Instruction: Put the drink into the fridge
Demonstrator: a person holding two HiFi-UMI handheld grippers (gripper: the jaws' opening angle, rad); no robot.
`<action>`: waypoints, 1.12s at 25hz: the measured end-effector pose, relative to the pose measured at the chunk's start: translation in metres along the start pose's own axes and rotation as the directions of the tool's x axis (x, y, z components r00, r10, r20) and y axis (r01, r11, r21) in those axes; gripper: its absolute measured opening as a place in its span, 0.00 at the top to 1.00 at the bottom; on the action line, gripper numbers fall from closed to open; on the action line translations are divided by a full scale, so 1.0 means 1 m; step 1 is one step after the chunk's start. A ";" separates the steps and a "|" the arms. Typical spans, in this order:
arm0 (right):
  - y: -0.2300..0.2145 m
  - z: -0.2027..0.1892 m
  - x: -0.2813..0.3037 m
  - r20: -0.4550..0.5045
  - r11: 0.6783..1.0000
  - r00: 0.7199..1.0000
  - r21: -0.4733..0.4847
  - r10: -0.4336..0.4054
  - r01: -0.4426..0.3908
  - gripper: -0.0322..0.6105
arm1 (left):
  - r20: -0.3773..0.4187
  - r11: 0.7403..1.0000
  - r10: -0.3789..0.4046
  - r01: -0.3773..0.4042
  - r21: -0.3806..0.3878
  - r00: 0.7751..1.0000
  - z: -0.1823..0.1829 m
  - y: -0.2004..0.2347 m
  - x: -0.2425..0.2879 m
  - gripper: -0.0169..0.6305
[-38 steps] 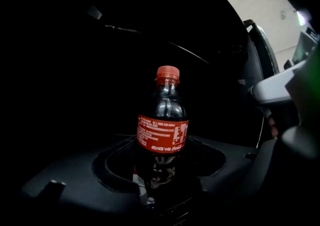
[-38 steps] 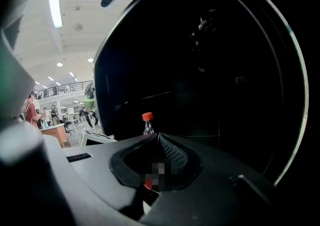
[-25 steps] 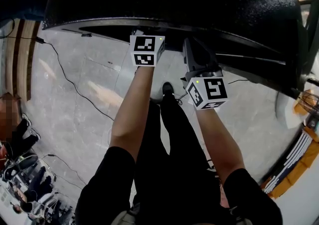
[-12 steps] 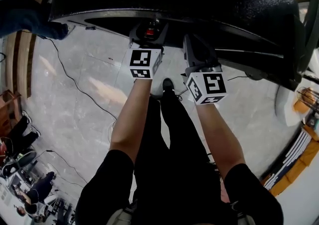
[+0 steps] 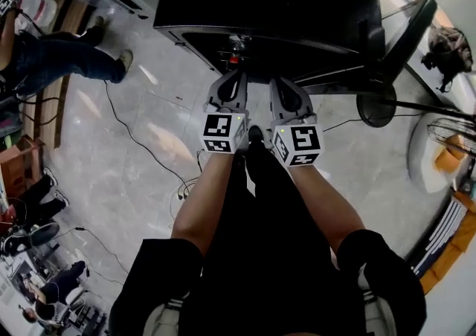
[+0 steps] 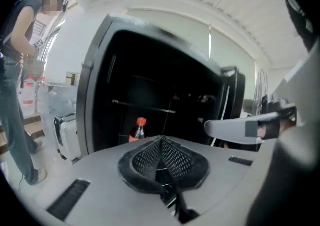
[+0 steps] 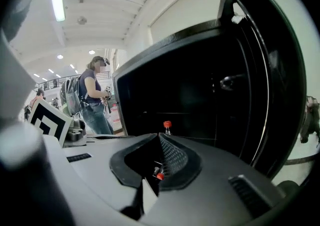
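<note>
Drink point(image 6: 139, 129) upright on shelf inside fridge point(image 6: 95, 100), frame centre-left; L tongs point(image 6: 161, 140) closed on nothing, R tongs point(image 7: 159, 136) apparently likewise; risk: door point(image 7: 270, 95) open at right, a slam may topple it.

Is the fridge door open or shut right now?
Open. The fridge door stands swung out at right, and the drink bottle shows upright inside the dark interior.

The fridge point(image 5: 282, 0) stands open straight ahead, its door point(image 5: 405, 30) swung out on the right. 1 bottle point(image 6: 139, 130) stands inside, left of the middle; dark free space lies to its right.
</note>
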State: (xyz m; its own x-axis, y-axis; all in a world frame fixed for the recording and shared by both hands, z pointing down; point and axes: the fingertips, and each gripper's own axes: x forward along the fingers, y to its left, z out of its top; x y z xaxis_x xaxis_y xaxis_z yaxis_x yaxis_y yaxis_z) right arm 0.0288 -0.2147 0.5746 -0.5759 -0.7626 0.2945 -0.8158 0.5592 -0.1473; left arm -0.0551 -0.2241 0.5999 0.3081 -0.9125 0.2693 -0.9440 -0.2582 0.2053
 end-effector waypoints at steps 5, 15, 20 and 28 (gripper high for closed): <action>0.008 0.056 -0.042 0.038 1.000 0.999 -0.002 0.008 -0.008 0.92 | 0.040 1.000 -0.018 0.017 0.022 0.999 0.060 -0.027 -0.054 0.95; 0.003 0.177 -0.130 0.196 0.991 0.976 -0.112 0.094 -0.073 0.92 | 0.176 0.996 0.025 -0.040 0.084 0.984 0.176 -0.015 -0.162 0.95; -0.010 0.202 -0.162 0.251 0.988 0.967 -0.155 0.041 -0.002 0.92 | 0.209 0.990 0.068 -0.092 0.106 0.975 0.202 0.009 -0.208 0.95; -0.030 0.178 -0.181 0.223 0.994 0.974 -0.086 -0.041 0.062 0.92 | 0.205 0.988 0.135 -0.146 0.041 0.969 0.184 0.029 -0.253 0.95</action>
State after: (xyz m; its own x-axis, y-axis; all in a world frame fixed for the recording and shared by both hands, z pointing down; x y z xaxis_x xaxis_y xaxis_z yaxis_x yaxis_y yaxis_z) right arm 0.1484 -0.1511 0.3574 -0.5390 -0.8382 0.0828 -0.8423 0.5370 -0.0473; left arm -0.1820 -0.0590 0.3649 0.1473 -0.9845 0.0957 -0.9829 -0.1349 0.1250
